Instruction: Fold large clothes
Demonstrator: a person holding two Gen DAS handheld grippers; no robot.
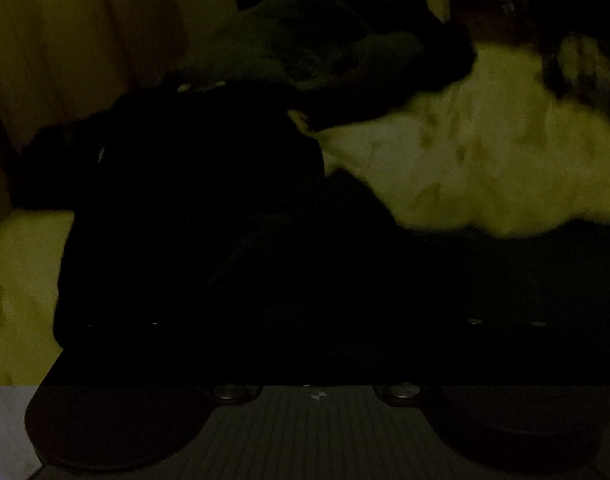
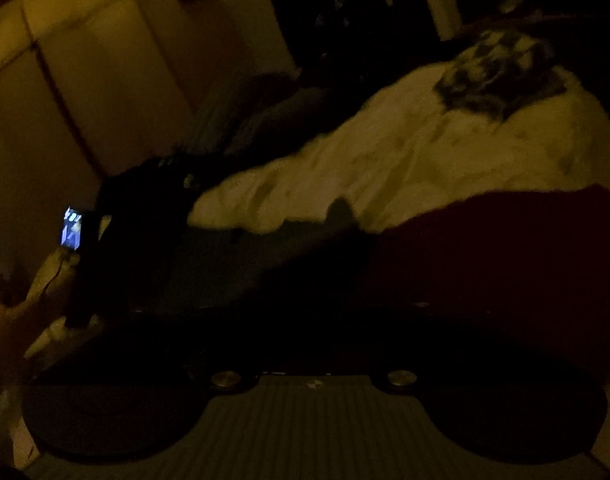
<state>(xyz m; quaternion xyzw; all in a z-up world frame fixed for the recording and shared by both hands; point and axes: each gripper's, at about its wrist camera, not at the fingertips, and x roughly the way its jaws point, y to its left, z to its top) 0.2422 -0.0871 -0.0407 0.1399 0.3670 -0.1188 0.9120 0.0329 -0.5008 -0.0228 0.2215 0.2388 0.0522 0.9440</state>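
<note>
The room is very dark. In the left wrist view a large black garment [image 1: 193, 208] fills the middle and left, lying on a pale sheet [image 1: 485, 160]. My left gripper's fingers are lost in the darkness against it. In the right wrist view a dark red garment [image 2: 505, 264] lies at the right on the pale sheet [image 2: 405, 160], with dark cloth [image 2: 233, 264] to its left. My right gripper's fingers are not distinguishable either. The other gripper [image 2: 85, 264] with its lit screen shows at the left of the right wrist view.
A dark heap of clothes [image 1: 325, 52] lies beyond the black garment. A checked cloth [image 2: 501, 68] sits at the far end of the sheet. Pale cupboard doors [image 2: 105, 80] stand at the left.
</note>
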